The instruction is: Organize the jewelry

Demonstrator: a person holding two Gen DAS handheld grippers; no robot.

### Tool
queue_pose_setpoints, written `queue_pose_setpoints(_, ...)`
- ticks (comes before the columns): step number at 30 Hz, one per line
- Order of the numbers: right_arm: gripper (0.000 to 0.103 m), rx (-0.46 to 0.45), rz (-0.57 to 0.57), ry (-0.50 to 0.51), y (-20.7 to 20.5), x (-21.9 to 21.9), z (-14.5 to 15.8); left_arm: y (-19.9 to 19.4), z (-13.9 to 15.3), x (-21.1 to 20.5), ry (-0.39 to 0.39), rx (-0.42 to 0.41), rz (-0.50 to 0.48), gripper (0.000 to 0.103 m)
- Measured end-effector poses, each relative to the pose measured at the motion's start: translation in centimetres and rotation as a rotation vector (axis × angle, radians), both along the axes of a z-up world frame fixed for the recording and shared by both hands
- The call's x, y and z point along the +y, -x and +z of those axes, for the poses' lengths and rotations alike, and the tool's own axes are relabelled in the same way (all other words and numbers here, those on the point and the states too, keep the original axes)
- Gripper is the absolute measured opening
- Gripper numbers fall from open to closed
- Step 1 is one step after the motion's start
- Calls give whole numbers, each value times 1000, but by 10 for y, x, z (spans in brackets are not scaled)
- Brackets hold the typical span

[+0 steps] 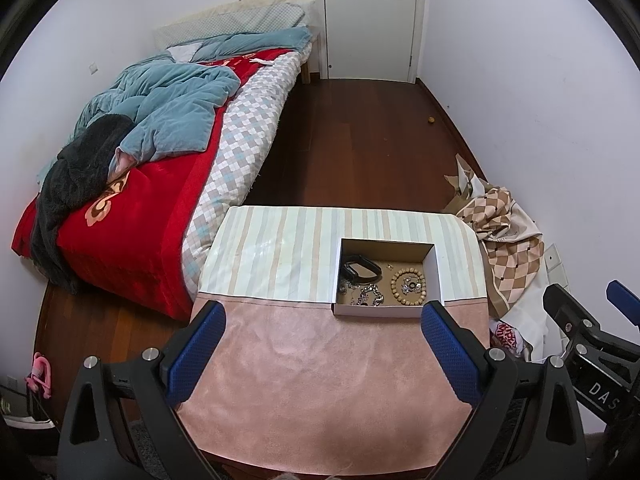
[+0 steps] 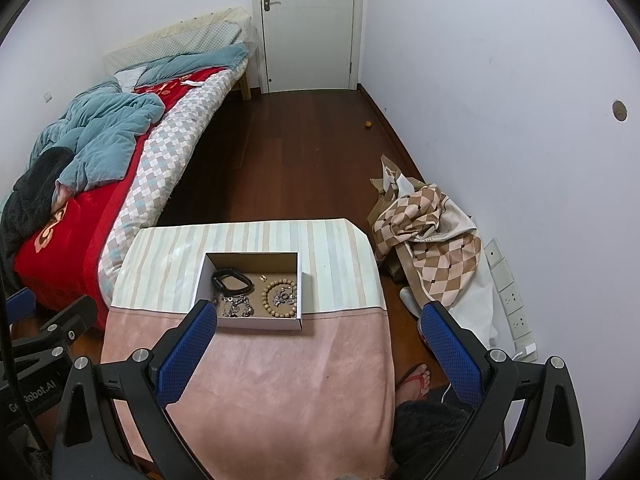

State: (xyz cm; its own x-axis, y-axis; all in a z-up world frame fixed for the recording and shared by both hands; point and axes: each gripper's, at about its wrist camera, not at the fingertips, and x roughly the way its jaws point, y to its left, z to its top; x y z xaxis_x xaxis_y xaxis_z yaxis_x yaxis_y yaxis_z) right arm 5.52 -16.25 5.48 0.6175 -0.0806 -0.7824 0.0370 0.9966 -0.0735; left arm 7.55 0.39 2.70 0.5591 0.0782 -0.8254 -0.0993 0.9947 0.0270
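Observation:
An open white cardboard box sits on a small table with a pink and striped cloth. In the box lie a black band, a wooden bead bracelet, silver chain jewelry and a small ring. My left gripper is open and empty above the pink cloth, short of the box. My right gripper is open and empty, its left finger near the box's front left corner.
A bed with a red blanket and blue quilt stands to the left. A checkered cloth pile lies on the wooden floor at the right by the wall. A foot in a red sandal is under the table's right side. A white door is at the back.

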Motion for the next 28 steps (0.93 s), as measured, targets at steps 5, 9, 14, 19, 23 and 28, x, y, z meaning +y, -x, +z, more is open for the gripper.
queue_pose_setpoints(5, 103, 1, 1, -2, 0, -1, 0, 1, 1, 0, -1, 0, -4, 100)
queue_pose_setpoints(9, 103, 0, -2, 0, 2, 2, -1, 2, 3, -1, 0, 0, -5, 100)
queue_pose_setpoints(14, 103, 0, 1, 2, 1, 0, -1, 2, 4, -1, 1, -2, -5, 100)
queue_pose_setpoints(19, 103, 0, -2, 1, 1, 0, 0, 2, 4, -1, 1, 1, -5, 100)
queue_pose_setpoints(23, 103, -2, -2, 4, 1, 1, 0, 2, 4, -1, 2, 1, -7, 100)
queue_pose_setpoints(28, 103, 0, 1, 1, 2, 1, -1, 4, 6, -3, 0, -8, -6, 100)
